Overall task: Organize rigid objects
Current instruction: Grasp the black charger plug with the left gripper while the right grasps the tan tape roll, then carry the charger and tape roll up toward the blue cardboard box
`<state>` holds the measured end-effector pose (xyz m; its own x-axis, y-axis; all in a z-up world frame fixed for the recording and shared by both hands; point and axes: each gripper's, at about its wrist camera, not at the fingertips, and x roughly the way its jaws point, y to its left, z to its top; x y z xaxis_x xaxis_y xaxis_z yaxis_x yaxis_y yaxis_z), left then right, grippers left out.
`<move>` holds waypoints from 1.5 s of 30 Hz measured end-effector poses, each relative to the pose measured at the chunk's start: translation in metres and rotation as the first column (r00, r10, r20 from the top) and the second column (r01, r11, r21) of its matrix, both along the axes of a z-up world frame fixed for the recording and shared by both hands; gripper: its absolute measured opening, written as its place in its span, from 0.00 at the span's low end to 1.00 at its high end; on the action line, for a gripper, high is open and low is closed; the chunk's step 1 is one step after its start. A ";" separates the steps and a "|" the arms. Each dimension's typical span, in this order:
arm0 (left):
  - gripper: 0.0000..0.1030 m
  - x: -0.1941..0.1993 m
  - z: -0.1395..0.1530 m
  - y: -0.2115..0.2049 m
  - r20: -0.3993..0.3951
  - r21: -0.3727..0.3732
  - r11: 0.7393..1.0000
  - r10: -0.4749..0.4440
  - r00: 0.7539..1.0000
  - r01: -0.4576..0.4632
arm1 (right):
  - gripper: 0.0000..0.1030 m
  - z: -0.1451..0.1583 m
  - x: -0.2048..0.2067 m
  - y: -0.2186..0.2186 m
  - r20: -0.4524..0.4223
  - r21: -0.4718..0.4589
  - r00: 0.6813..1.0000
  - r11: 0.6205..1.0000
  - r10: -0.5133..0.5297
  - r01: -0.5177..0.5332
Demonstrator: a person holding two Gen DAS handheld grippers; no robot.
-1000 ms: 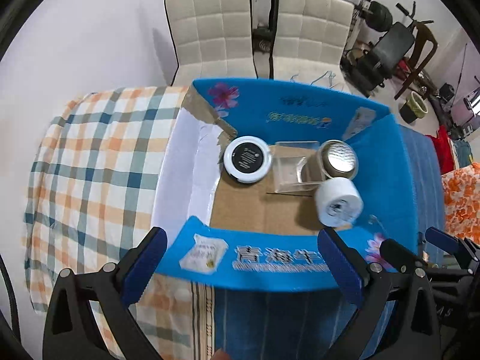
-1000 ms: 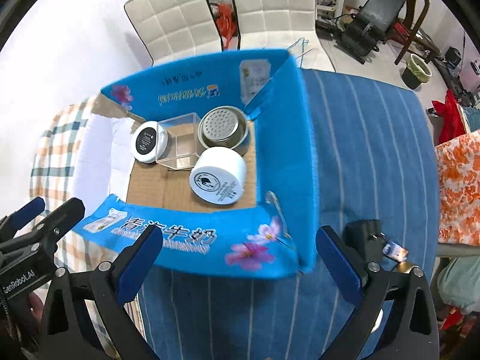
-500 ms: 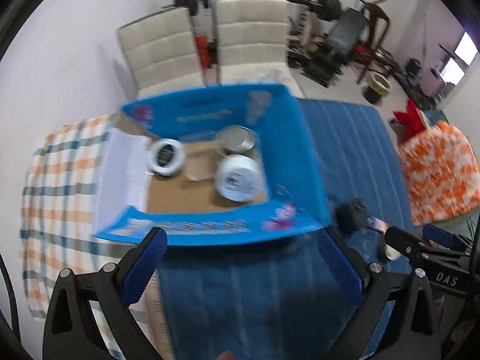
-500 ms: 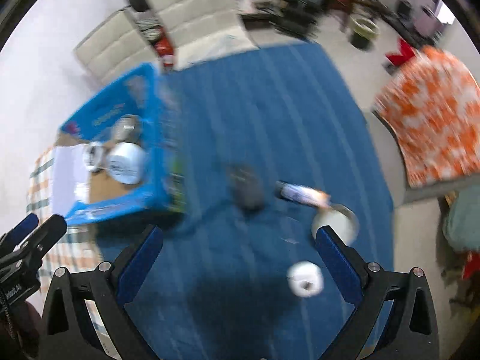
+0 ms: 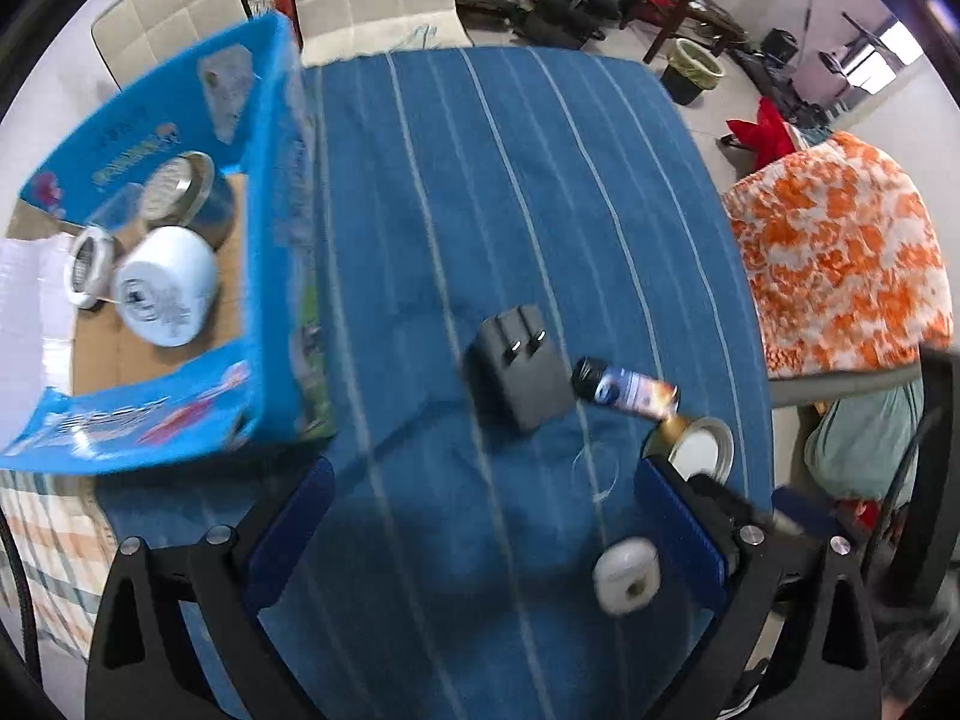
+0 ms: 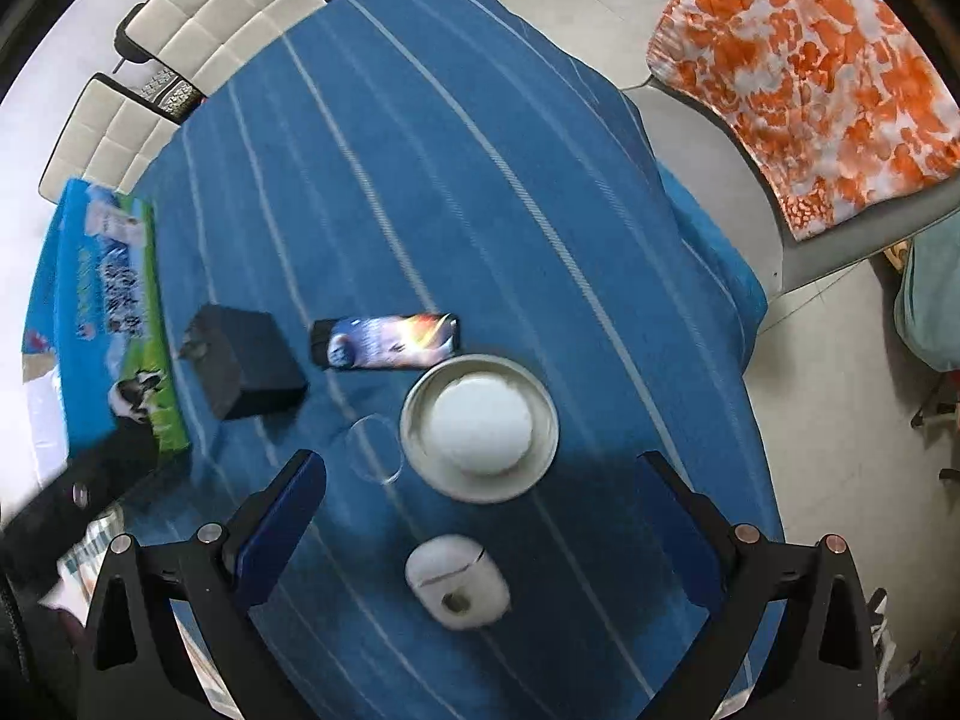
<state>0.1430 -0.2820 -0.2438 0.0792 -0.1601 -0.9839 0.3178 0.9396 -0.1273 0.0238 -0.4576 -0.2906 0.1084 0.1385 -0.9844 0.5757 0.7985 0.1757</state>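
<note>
Both the left gripper (image 5: 480,531) and right gripper (image 6: 480,513) hang empty with fingers spread wide, the right above the round tin (image 6: 479,426) and white case (image 6: 457,588) at lower centre, probably to pick the next item for the blue box (image 5: 282,276). Only the left view shows inside the box at left, where a white jar (image 5: 165,294) lies; the right view shows the charger (image 6: 243,363) and tube (image 6: 387,342) more plainly.

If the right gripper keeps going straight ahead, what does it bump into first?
Probably the small white case, which lies between the open fingers of the right gripper. Just beyond it sits the round white lid on a metal dish. Depth is hard to judge here.
</note>
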 end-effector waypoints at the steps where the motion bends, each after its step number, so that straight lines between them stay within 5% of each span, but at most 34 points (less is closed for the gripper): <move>1: 1.00 0.004 -0.005 -0.003 -0.010 0.001 1.000 0.009 1.000 -0.009 | 1.00 -0.004 0.002 -0.002 -0.006 0.000 1.000 1.000 0.006 -0.006; 7: 0.91 0.027 -0.035 -0.030 -0.030 0.059 0.998 -0.007 1.000 0.009 | 0.98 -0.025 0.009 -0.004 -0.038 0.028 0.999 0.999 0.035 -0.034; 12: 0.45 0.031 -0.066 -0.054 -0.093 0.145 0.986 -0.075 0.993 0.088 | 0.87 -0.042 0.008 -0.003 -0.064 0.047 0.997 0.998 0.037 -0.034; 15: 0.36 0.032 -0.081 -0.050 -0.128 0.141 0.987 -0.057 0.990 0.075 | 0.75 -0.048 0.009 -0.003 -0.076 0.051 0.996 0.998 0.039 -0.035; 31: 0.29 0.019 -0.083 -0.048 -0.060 0.153 0.985 -0.070 0.996 0.079 | 0.66 -0.038 0.010 0.007 -0.083 -0.032 0.995 0.998 0.051 -0.054; 45: 0.28 -0.033 -0.024 -0.009 0.026 0.089 0.990 -0.112 0.993 0.109 | 0.66 0.019 0.007 0.011 0.007 -0.053 0.996 0.995 0.085 -0.084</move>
<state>0.1095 -0.2913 -0.2673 0.0964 -0.0836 -0.9918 0.4226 0.9056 -0.0353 0.0307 -0.4470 -0.2719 0.1081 0.0956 -0.9895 0.5044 0.8525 0.1374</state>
